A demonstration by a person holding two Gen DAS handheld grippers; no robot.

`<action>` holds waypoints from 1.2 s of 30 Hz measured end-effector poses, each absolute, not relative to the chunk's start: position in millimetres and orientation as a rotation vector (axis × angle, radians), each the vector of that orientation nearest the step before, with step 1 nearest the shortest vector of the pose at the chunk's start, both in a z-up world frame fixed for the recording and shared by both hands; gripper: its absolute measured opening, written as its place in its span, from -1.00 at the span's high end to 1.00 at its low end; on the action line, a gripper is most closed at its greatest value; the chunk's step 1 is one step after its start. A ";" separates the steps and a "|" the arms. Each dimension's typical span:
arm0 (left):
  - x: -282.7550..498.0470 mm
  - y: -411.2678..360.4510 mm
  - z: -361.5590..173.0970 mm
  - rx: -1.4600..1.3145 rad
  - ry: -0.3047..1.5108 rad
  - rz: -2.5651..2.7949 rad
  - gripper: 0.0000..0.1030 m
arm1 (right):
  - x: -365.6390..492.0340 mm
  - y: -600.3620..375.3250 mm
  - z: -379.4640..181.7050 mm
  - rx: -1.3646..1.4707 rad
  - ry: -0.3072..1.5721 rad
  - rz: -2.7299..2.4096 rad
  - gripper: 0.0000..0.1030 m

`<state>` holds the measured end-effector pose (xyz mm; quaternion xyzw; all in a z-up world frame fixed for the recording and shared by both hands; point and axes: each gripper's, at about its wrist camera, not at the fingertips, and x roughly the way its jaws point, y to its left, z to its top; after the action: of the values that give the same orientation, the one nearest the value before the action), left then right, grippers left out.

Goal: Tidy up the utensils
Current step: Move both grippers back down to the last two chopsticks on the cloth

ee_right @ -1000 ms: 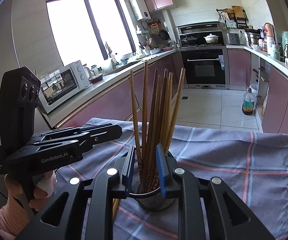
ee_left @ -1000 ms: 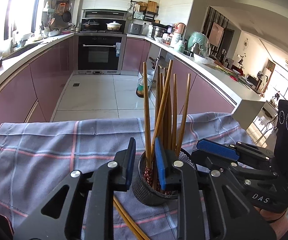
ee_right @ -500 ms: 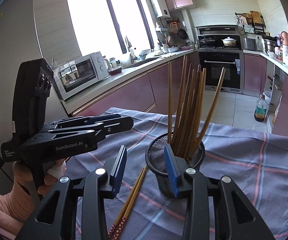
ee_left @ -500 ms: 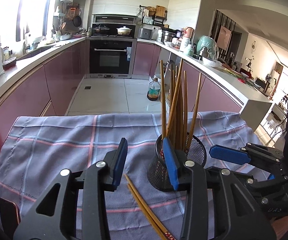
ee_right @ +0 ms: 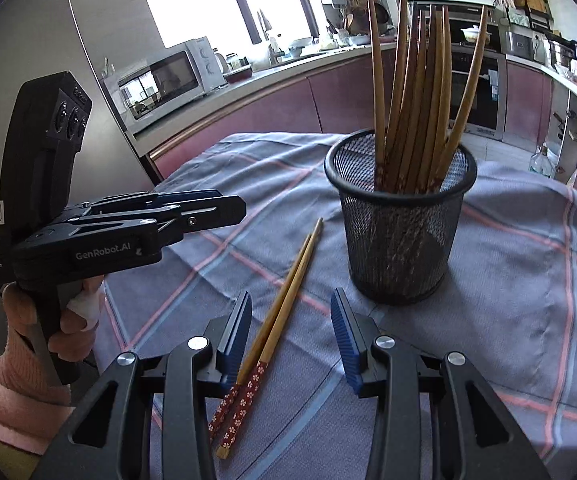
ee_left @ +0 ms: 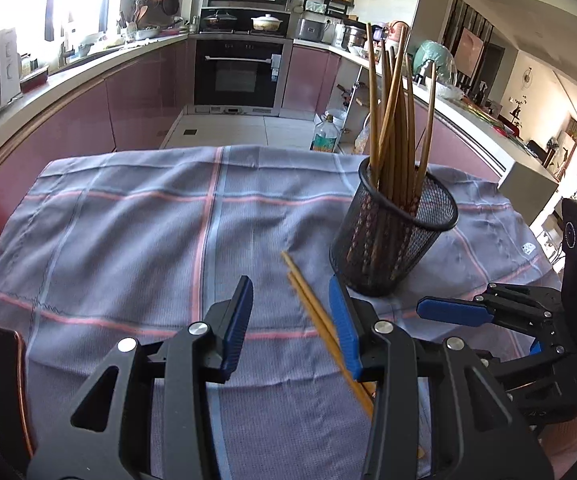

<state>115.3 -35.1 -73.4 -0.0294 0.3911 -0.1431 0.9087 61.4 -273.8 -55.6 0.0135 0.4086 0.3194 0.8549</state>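
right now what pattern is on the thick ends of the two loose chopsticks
Dark red with small white flowers on the loose chopsticks, clearest in the right wrist view.

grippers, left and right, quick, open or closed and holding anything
left gripper: opening, holding nothing, loose chopsticks lie between its fingers.
right gripper: open, holding nothing, chopsticks below the gap.

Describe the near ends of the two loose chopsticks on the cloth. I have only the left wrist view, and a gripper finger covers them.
Observer: The right wrist view shows the two chopsticks whole. Their thick ends are dark red with small white flowers, lying side by side on the cloth.
Operator: Report the right gripper's jaws.
Observer: The right gripper is open, with one finger on either side of the pair and not clamped on it.
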 end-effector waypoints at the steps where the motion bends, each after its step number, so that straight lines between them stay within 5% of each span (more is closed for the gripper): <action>1: 113.4 -34.4 -79.0 -0.059 0.821 -0.296 0.24 | 61.3 -271.9 -59.4 0.024 0.871 0.668 0.25; 15: 98.1 -30.2 -117.0 -0.057 0.900 -0.298 0.18 | 50.8 -250.7 -92.7 -0.069 0.932 0.633 0.26; 36: 96.4 -75.2 -134.4 0.030 0.951 -0.391 0.18 | 54.2 -269.9 -93.4 -0.016 0.953 0.614 0.54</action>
<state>96.4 -75.2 -134.4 0.0143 0.4550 -0.1869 0.8706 54.2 -269.9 -93.5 -0.0076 0.4512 0.2910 0.8436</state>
